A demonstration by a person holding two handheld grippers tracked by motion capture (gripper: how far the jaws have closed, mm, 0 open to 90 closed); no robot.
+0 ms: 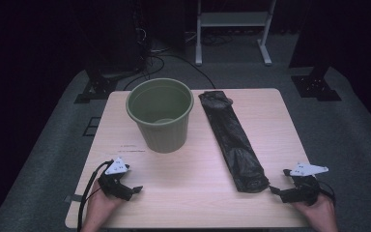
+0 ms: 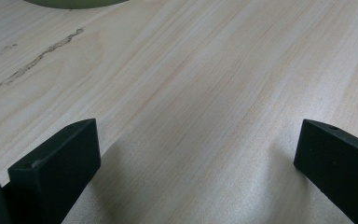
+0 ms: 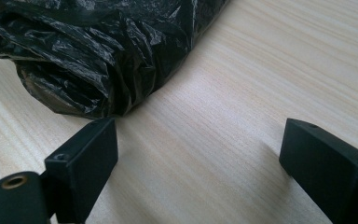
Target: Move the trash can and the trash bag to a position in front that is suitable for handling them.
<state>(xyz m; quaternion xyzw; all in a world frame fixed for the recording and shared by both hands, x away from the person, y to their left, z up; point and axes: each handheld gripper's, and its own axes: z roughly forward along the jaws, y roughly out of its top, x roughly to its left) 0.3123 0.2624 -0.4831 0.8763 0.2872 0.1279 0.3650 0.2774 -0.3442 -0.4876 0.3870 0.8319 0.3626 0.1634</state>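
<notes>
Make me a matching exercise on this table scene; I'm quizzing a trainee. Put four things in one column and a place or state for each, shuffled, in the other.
Things:
1. bin
2. bag
3. left gripper
4. right gripper

Places or states:
A. open, just beside the bag's near end
B. lies folded in a long strip, right of the bin
C. open over bare table, at the near left
D. stands upright, green, nothing in it

Pairs: 1-D, 2-B, 3-C, 4-A
</notes>
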